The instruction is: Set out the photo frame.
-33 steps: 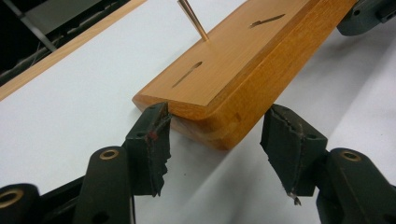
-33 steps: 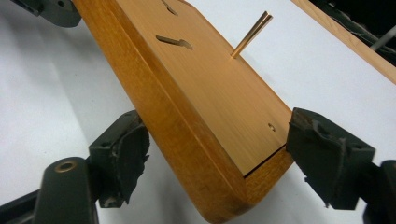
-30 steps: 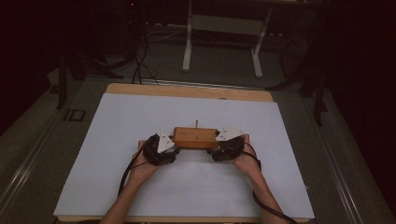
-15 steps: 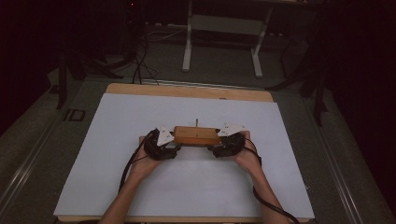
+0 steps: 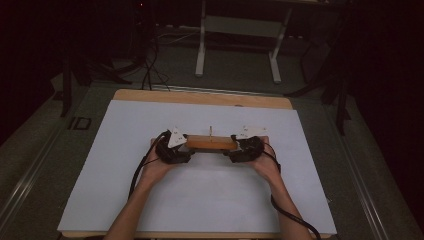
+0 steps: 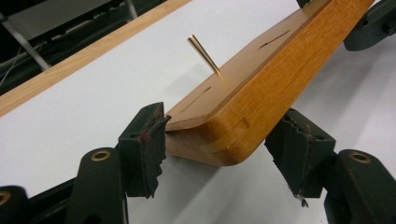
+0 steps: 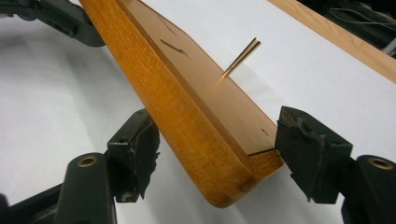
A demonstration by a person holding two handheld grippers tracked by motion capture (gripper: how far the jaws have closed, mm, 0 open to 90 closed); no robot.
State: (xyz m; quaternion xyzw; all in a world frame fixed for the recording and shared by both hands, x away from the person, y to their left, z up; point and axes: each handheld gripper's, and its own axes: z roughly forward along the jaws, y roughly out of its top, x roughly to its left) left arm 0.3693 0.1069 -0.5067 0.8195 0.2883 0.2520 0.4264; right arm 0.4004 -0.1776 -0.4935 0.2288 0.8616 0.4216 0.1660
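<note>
High view: white table [image 5: 200,200], wooden box [image 5: 211,143] at centre, a hand at each end. Left gripper [image 6: 219,154] straddles its left end, right gripper [image 7: 215,154] its right end, jaws spread around the wood, contact unclear, probably to lift it level. Thin brass pin [image 6: 204,55] stands on top.

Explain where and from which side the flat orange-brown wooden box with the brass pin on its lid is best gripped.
Grip the flat orange-brown wooden box at its two short ends, coming in horizontally from left and right, fingers across its width. It is long and low, its ends are free, and the upright brass pin obstructs a top grasp.
</note>
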